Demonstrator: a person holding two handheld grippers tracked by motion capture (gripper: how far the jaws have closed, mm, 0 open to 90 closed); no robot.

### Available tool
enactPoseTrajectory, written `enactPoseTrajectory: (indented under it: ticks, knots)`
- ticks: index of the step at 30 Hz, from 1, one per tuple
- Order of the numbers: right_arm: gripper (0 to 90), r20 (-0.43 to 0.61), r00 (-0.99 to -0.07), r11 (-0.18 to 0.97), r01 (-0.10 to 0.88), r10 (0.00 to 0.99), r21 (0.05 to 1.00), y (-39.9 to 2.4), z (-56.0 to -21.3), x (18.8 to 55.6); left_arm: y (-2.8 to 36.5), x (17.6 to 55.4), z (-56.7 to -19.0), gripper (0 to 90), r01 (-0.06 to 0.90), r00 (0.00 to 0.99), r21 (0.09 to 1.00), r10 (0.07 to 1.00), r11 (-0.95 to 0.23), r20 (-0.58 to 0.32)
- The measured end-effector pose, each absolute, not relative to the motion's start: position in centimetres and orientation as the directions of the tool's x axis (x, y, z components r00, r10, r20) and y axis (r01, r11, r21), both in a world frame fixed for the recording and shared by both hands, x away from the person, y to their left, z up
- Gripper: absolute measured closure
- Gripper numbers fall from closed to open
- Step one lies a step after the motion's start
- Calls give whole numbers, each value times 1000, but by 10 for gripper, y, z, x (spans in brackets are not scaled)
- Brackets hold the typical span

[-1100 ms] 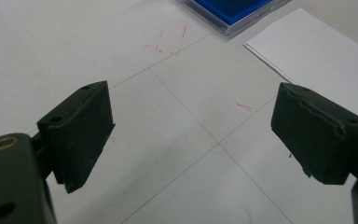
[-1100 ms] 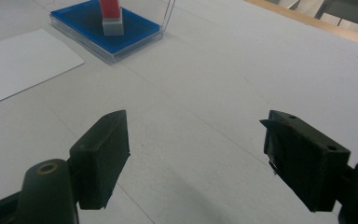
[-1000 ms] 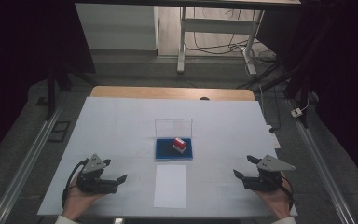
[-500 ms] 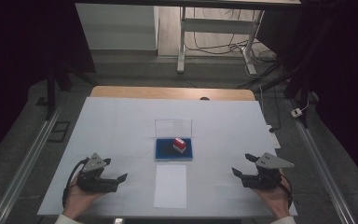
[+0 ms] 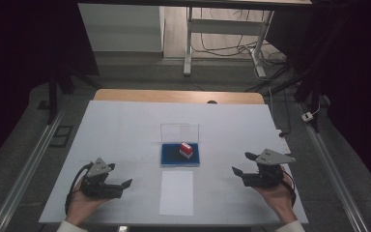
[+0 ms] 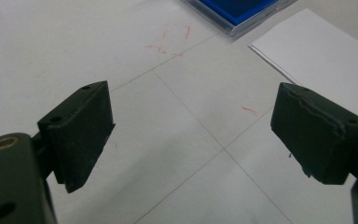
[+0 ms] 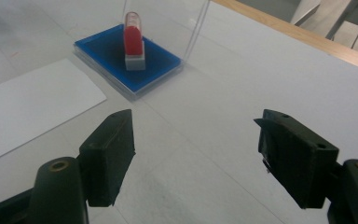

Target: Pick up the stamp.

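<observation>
A red stamp (image 5: 186, 149) (image 7: 133, 42) stands upright on a blue ink pad (image 5: 171, 156) (image 7: 107, 51) at the table's middle. The pad's clear lid (image 5: 179, 132) (image 7: 168, 23) is raised behind it. A white paper sheet (image 5: 176, 192) (image 7: 28, 107) (image 6: 326, 56) lies just in front of the pad. My left gripper (image 5: 121, 176) (image 6: 191, 135) rests open at the front left, aimed toward the paper. My right gripper (image 5: 241, 163) (image 7: 196, 158) hovers open at the front right and faces the stamp. Its jaws have just been closing a little, with nothing between them.
A white cover (image 5: 125, 130) spreads over the table, with faint red marks (image 6: 172, 39) near the pad. A wooden edge (image 5: 174, 95) shows at the far side. Beyond it stand a desk frame and cables on the floor (image 5: 222, 48).
My right gripper has shifted slightly left and upward toward the pad. My left gripper has stayed where it was.
</observation>
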State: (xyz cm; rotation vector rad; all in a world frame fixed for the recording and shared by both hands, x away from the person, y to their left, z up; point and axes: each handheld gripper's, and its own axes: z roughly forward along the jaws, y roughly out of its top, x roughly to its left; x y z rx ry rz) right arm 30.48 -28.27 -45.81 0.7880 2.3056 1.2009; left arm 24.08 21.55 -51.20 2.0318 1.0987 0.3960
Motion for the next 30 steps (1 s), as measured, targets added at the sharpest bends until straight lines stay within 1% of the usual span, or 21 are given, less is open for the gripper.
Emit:
enactPoseTrajectory:
  ticks: [17, 24, 30]
  knots:
    - [282, -100, -787, 487, 271, 609, 830, -242, -444, 317, 214, 244, -513, 132, 573, 583, 750, 807, -331, -89]
    - [297, -106, -805, 486, 241, 583, 840, -222, -433, 322, 212, 245, -513, 132, 574, 582, 750, 808, -329, -91]
    - [300, -94, -806, 481, 250, 584, 841, -210, -428, 329, 212, 245, -514, 133, 573, 585, 746, 807, -339, -83]
